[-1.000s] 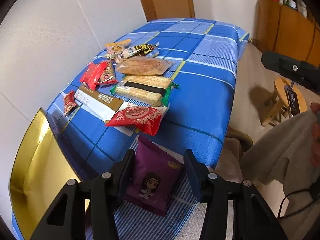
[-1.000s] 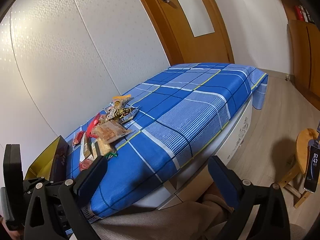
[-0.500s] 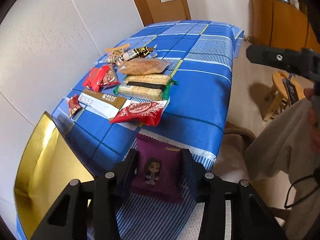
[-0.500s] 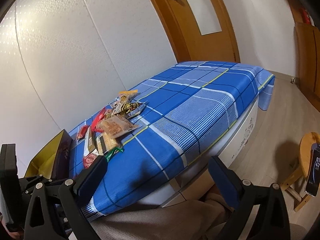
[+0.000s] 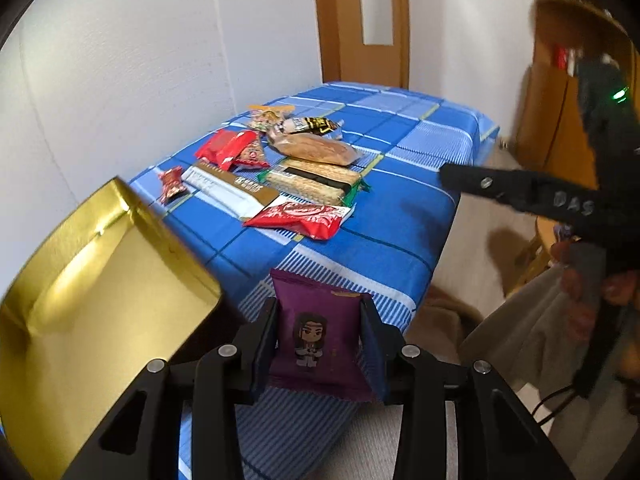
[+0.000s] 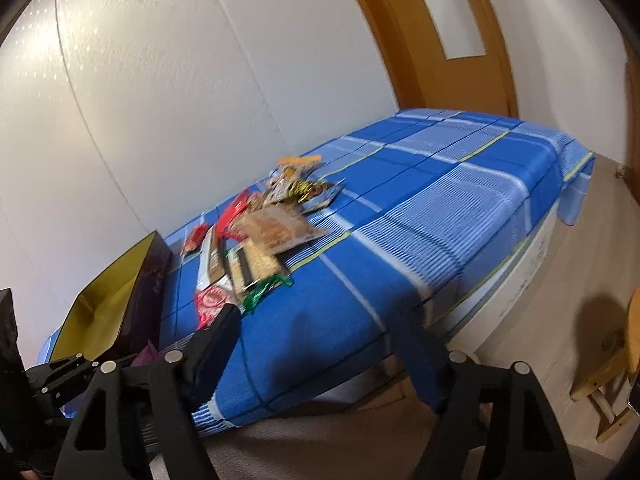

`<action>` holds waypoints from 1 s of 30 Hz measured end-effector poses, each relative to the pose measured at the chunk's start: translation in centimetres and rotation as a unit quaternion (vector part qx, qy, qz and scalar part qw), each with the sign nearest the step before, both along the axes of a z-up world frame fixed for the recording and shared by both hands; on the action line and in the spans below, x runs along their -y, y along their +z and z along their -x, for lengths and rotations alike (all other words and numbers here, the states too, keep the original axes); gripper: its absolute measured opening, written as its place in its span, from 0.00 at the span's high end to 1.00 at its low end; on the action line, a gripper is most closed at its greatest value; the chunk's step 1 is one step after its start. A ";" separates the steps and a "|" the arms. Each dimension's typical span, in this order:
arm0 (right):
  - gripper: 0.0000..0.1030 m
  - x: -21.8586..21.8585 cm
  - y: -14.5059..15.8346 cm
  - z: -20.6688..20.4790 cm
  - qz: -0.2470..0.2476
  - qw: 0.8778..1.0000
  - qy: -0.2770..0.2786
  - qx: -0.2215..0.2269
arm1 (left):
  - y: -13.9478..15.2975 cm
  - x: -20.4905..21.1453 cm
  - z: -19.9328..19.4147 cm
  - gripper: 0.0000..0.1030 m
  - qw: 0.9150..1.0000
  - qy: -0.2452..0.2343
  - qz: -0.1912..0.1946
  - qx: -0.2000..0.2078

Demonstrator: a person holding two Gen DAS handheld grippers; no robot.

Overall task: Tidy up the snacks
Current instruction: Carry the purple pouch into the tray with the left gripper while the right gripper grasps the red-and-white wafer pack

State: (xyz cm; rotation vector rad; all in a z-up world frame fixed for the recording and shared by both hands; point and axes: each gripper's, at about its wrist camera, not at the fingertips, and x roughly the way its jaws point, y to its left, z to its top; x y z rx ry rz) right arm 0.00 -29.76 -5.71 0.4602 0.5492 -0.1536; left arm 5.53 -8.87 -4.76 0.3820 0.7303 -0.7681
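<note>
My left gripper (image 5: pixel 320 344) is shut on a purple snack packet (image 5: pixel 318 332) with a cartoon figure and holds it above the near edge of the blue checked table (image 5: pixel 400 216). A box with a gold inside (image 5: pixel 92 292) stands open just left of it. Several snacks lie in a row: a red packet (image 5: pixel 300 218), a brown and white bar (image 5: pixel 228 190), green-edged crackers (image 5: pixel 316 182), a bread packet (image 5: pixel 316 150). My right gripper (image 6: pixel 320 344) is open and empty, off the table's near edge; it shows in the left wrist view (image 5: pixel 540 196).
A white wall runs along the table's left side. A wooden door (image 6: pixel 448 28) stands behind the far end. A wooden stool (image 6: pixel 616 364) is on the floor at the right. The gold box also shows in the right wrist view (image 6: pixel 108 312).
My left gripper has closed on the purple packet and lifted it, tilting up and toward the gold box. My right gripper has swung in toward the table, its view blurred.
</note>
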 end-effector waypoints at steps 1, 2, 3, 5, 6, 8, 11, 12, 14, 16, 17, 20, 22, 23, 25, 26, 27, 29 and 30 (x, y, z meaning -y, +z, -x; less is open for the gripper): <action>0.33 -0.3 0.1 -0.3 -0.001 1.000 0.012 0.003 | 0.0 -0.4 0.2 0.61 1.000 0.003 0.008 -0.001; 0.35 -0.8 0.3 -0.8 0.002 1.000 0.026 0.008 | 0.1 -0.6 0.3 0.61 1.000 0.005 0.013 -0.002; 0.35 -1.3 0.6 -1.2 0.005 0.999 0.043 0.016 | 0.1 -0.9 0.5 0.61 1.000 0.007 0.021 -0.003; 0.35 -2.5 1.4 -2.2 0.022 0.996 0.076 0.029 | 0.1 -1.5 0.8 0.61 0.999 0.011 0.032 -0.008; 0.35 -3.4 1.9 -3.0 0.040 0.994 0.098 0.033 | 0.1 -1.8 1.1 0.61 0.999 0.015 0.036 -0.006; 0.35 -5.1 2.6 -4.6 0.081 0.986 0.145 0.030 | 0.1 -2.2 1.2 0.61 0.999 0.019 0.039 -0.005; 0.48 -7.0 2.7 -7.5 0.109 0.976 0.188 -0.002 | 0.3 -3.1 1.3 0.61 0.998 0.025 0.053 -0.014; 0.52 -7.3 2.5 -8.4 0.116 0.975 0.190 -0.018 | 0.5 -3.3 1.4 0.61 0.998 0.027 0.057 -0.013; 0.53 -7.9 1.7 -10.0 0.115 0.970 0.210 -0.040 | 0.8 -3.8 1.6 0.61 0.998 0.030 0.062 -0.009; 0.53 -8.5 0.5 -11.4 0.114 0.967 0.219 -0.059 | 1.3 -4.3 1.9 0.61 0.997 0.029 0.071 -0.010; 0.54 -8.5 0.0 -11.7 0.105 0.967 0.222 -0.066 | 1.6 -4.5 2.0 0.61 0.997 0.028 0.074 -0.010; 0.54 -8.4 -0.4 -12.0 0.095 0.971 0.209 -0.065 | 2.4 -5.1 2.2 0.61 0.996 0.024 0.085 -0.006; 0.54 -8.2 -0.6 -12.1 0.095 0.972 0.205 -0.066 | 3.0 -5.4 2.2 0.61 0.995 0.025 0.093 -0.007; 0.54 -8.2 -0.7 -12.0 0.097 0.972 0.204 -0.070 | 3.4 -5.7 2.1 0.61 0.994 0.027 0.102 -0.011; 0.55 -8.4 -0.6 -11.7 0.102 0.971 0.204 -0.071 | 3.8 -6.1 2.1 0.61 0.993 0.032 0.112 -0.017; 0.57 -8.6 -0.6 -11.6 0.106 0.971 0.204 -0.072 | 4.0 -6.3 1.8 0.61 0.992 0.036 0.117 -0.022; 0.64 -8.5 -0.6 -11.4 0.111 0.970 0.202 -0.074 | 4.2 -6.6 1.5 0.61 0.991 0.041 0.122 -0.027; 0.67 -8.1 -0.5 -11.6 0.110 0.969 0.205 -0.077 | 4.5 -7.2 0.9 0.61 0.990 0.050 0.128 -0.034; 0.68 -8.0 -0.6 -11.5 0.105 0.970 0.204 -0.078 | 4.7 -7.6 0.5 0.61 0.989 0.060 0.129 -0.037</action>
